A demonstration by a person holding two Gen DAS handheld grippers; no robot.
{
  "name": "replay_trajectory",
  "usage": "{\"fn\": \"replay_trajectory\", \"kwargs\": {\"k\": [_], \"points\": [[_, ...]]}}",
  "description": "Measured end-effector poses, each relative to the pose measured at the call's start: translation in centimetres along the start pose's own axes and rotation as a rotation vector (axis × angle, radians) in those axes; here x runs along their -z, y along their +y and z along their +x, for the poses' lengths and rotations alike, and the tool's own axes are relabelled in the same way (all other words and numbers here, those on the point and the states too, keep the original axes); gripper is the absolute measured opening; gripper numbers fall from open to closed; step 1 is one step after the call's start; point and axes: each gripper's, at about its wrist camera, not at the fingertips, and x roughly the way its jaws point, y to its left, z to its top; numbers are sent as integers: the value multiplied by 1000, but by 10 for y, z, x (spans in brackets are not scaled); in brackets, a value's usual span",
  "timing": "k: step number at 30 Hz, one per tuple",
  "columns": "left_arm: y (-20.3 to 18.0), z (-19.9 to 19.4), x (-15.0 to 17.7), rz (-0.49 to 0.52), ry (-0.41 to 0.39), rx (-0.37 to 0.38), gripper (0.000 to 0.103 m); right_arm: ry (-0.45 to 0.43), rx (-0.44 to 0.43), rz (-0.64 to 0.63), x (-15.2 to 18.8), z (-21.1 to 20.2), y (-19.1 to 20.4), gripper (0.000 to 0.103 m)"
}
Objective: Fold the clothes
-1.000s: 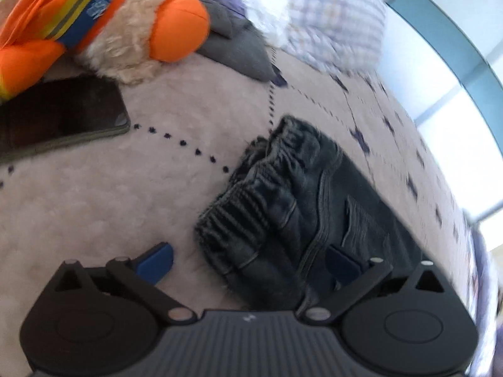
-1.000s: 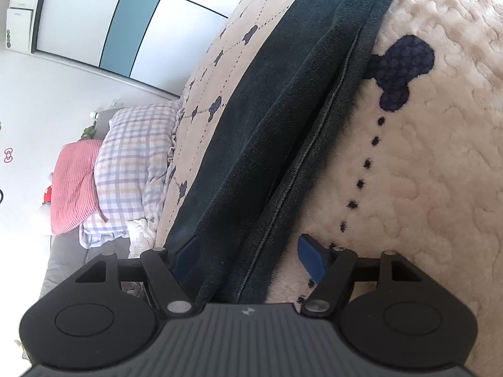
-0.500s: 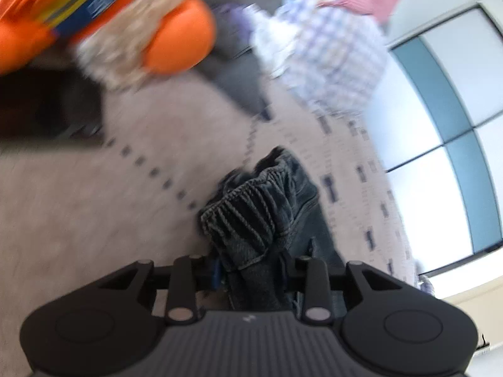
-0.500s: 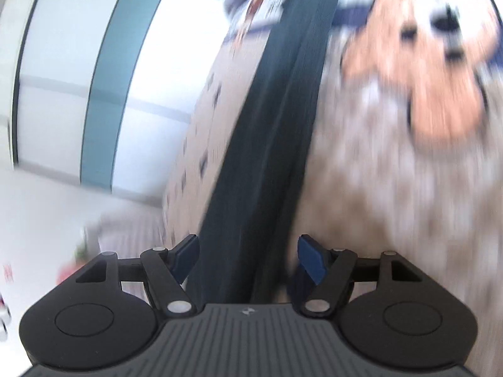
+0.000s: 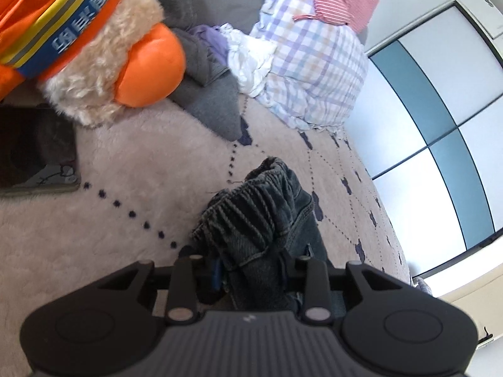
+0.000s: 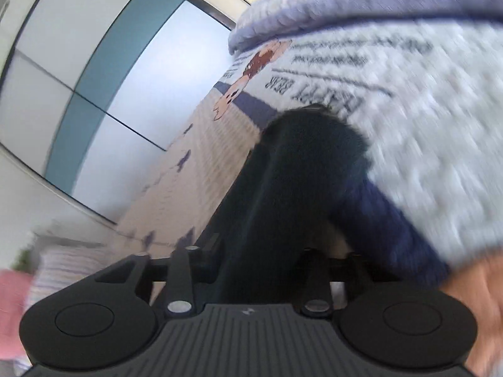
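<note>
In the left wrist view we see our left gripper point(image 5: 251, 270) drawn in tight on the elastic waistband of the dark jeans point(image 5: 261, 216). The gathered band bunches up between the two fingers, and the blue pad point(image 5: 216, 272) on the left finger presses into the denim. The waistband stands up from the pale fleece blanket point(image 5: 125, 188) just ahead of the claw. From there the jeans run off toward 5 o'clock, passing under the right finger.

In the right wrist view, which is blurred, our right gripper point(image 6: 251, 267) has its jaws closing, with a dark trouser leg point(image 6: 298, 182) lying between them. We see the fingers close against the cloth on both sides, but the blur keeps us from seeing whether the pads already press it. The leg's long axis runs from the claw toward 1 o'clock, where its far end lies against a printed fleece throw point(image 6: 408, 100) with a bear picture and lettering.

At 10 o'clock in the left view sits an orange and beige plush toy point(image 5: 94, 40), with a dark tablet point(image 5: 34, 147) below it. At 1 o'clock we see a checked pillow point(image 5: 314, 62), and a grey garment point(image 5: 207, 94) lies between toy and pillow.
</note>
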Motion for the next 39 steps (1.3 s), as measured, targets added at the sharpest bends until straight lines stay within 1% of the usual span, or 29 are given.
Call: {"fn": "replay_trajectory", "kwargs": {"k": [1, 2, 5, 8, 10, 12, 13, 15, 16, 17, 18, 19, 20, 21, 22, 23, 24, 26, 28, 29, 32, 34, 36, 38, 39], "points": [[-2, -1, -1, 8, -5, 4, 33, 3, 4, -4, -4, 3, -1, 16], [-5, -2, -2, 19, -12, 12, 33, 1, -13, -2, -7, 1, -1, 15], [-23, -2, -16, 65, -31, 60, 32, -42, -72, -53, -18, -30, 16, 14], [-37, 1, -39, 68, -27, 161, 32, -106, -100, -113, -32, -93, 50, 14], [-38, 2, -53, 40, -11, 229, 32, -167, -102, -141, -35, -148, 68, 14], [-37, 3, -65, 9, 9, 290, 32, -228, -98, -120, -30, -203, 73, 14], [-30, 5, -66, -13, 29, 290, 32, -254, -92, -99, -24, -228, 72, 15], [-12, 11, -63, -50, 81, 245, 33, -264, -55, -54, 1, -261, 58, 15], [-2, 17, -60, -56, 121, 192, 33, -255, -25, -29, 16, -270, 47, 16], [7, 25, -54, -48, 178, 102, 34, -224, 23, 6, 31, -269, 32, 17], [17, 33, -49, -39, 235, 12, 34, -168, 84, 56, 44, -261, 11, 17], [22, 36, -45, -26, 265, -37, 37, -97, 139, 117, 54, -251, -11, 18], [22, 35, -43, -7, 264, -39, 37, -28, 179, 180, 59, -242, -33, 20], [22, 34, -42, 11, 264, -41, 37, 42, 220, 242, 65, -233, -55, 16], [21, 33, -40, 30, 263, -44, 38, 86, 236, 271, 66, -228, -68, 16], [16, 28, -39, 67, 254, -45, 40, 92, 216, 250, 61, -231, -69, 22], [6, 20, -37, 125, 236, -46, 41, 90, 214, 206, 55, -235, -67, 27], [-9, 6, -36, 205, 207, -53, 46, 58, 257, 58, 46, -248, -54, 45], [-16, 0, -38, 240, 194, -74, 48, 25, 293, -49, 39, -259, -54, 47], [-16, 1, -40, 226, 199, -92, 48, 8, 309, -98, 34, -264, -54, 47], [-11, 1, -42, 138, 213, -134, 49, -35, 366, -205, 29, -274, -65, 48], [-7, -8, -41, 73, 191, -134, 48, -31, 342, -250, 25, -274, -69, 48], [-6, -24, -41, 53, 114, -146, 51, -23, 302, -305, 18, -265, -68, 48], [-12, -40, -43, 89, 29, -161, 53, 1, 273, -387, 19, -258, -59, 48], [-19, -46, -42, 126, -18, -155, 56, 15, 262, -430, 21, -253, -54, 48]]}}
